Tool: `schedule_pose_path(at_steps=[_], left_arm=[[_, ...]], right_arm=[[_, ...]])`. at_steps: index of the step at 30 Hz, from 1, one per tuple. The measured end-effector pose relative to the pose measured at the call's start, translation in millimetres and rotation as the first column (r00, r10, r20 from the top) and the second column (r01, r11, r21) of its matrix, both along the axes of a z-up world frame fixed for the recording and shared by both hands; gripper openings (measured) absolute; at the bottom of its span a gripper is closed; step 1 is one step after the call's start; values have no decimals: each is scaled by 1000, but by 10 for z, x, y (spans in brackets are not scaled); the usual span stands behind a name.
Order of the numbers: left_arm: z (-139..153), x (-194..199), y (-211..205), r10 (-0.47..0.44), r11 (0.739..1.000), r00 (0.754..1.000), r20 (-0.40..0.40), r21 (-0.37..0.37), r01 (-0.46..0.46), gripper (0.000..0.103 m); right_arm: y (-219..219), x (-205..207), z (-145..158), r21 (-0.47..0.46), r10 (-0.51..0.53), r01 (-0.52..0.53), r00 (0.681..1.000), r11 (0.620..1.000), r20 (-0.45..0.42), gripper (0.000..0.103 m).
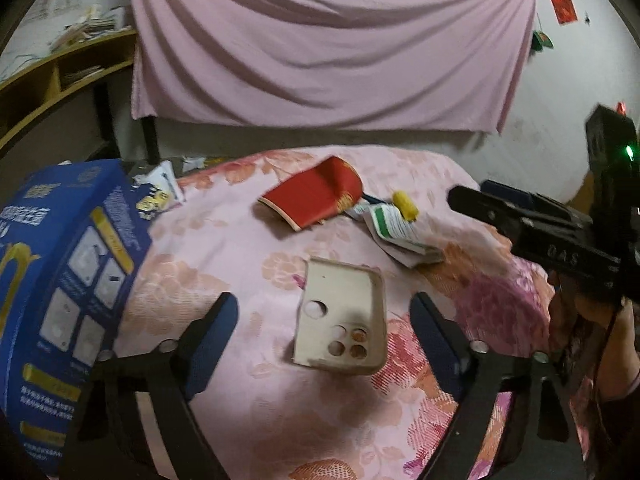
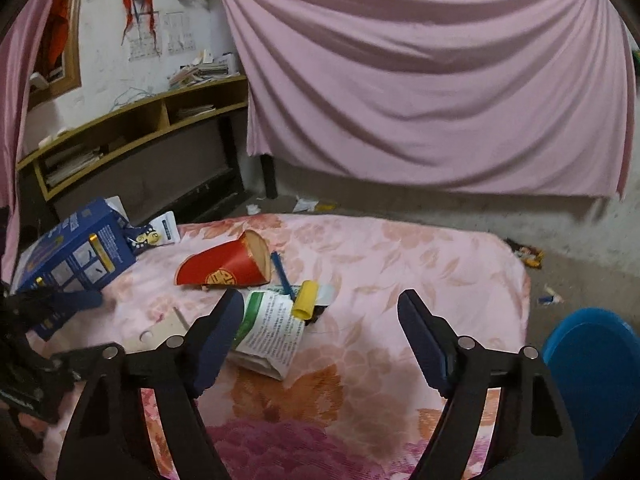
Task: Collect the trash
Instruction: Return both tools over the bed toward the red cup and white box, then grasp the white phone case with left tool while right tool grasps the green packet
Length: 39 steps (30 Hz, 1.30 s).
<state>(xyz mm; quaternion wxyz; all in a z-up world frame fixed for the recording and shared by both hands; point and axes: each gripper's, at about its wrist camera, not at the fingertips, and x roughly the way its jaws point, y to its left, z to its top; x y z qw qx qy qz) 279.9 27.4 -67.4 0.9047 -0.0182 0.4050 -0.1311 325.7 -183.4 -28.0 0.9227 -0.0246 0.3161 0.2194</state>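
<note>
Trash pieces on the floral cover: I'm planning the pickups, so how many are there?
6, though more may hide underneath: blue box at left edge, red paper cup on its side mid-cover, blue pen, yellow tube, printed packet beside it, beige phone case nearest.

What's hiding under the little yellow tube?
The yellow tube lies on a torn green-and-white printed packet, with a blue pen beside it. Something dark pokes out beneath the tube's end, but it is too covered to identify.
</note>
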Motion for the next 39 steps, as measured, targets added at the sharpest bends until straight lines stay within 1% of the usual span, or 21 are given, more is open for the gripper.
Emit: schedule_pose_path(at_steps=[3,6,8,9,10,12,14,17,20,23,26,30,31,33,34,39], left_arm=[[-67,35,-59,-37,999,999,-34,21,38,68],[-158,77,-104,-62,997,995,-78,45,66,67],[-191,100,-102,-62,997,994,-95,44,67,67],[-198,109,-95,-59,997,994,-97,41,63,63],[-197,116,-84,-50,997,994,-94,46,54,55],[-200,129,-60,-42,998,995,-94,49,47,46],[-196,121,-37,-42,998,995,-95,36,45,46],[-189,110,6,-32,999,995,-96,24,35,46],[-163,88,69,3,1000,996,-92,18,-1,46],[-148,88,164,46,999,995,-91,-3,-47,45],[-132,68,229,80,996,993,-90,-20,-82,45],[-120,51,235,87,996,993,-84,-19,-89,45],[-115,44,236,87,996,993,-81,-17,-89,45],[-100,19,255,90,995,993,-74,-31,-93,45],[-100,5,265,92,995,993,-73,-41,-95,45],[-73,-36,328,111,990,992,-62,-80,-115,45]], right_arm=[[-5,59,-46,24,12,-11,999,1000,-50,73],[16,104,-85,30,21,-18,996,999,-91,73],[32,124,-110,33,25,-22,993,999,-113,72],[44,137,-115,34,28,-24,992,999,-121,72],[56,143,-126,39,34,-29,991,999,-132,72],[71,156,-144,46,45,-39,988,998,-151,72],[111,175,-183,49,59,-51,982,997,-179,72],[145,199,-238,80,83,-66,971,995,-226,72],[193,205,-277,80,90,-71,964,994,-252,72],[235,234,-307,78,94,-76,958,994,-271,72],[308,269,-378,52,95,-83,948,995,-305,72],[391,296,-445,0,87,-92,941,996,-326,72],[398,297,-455,-6,84,-91,941,996,-328,71],[405,281,-453,-29,68,-82,946,996,-317,61],[407,278,-447,-28,70,-83,947,996,-314,53],[330,236,-427,12,102,-104,942,995,-319,50]])
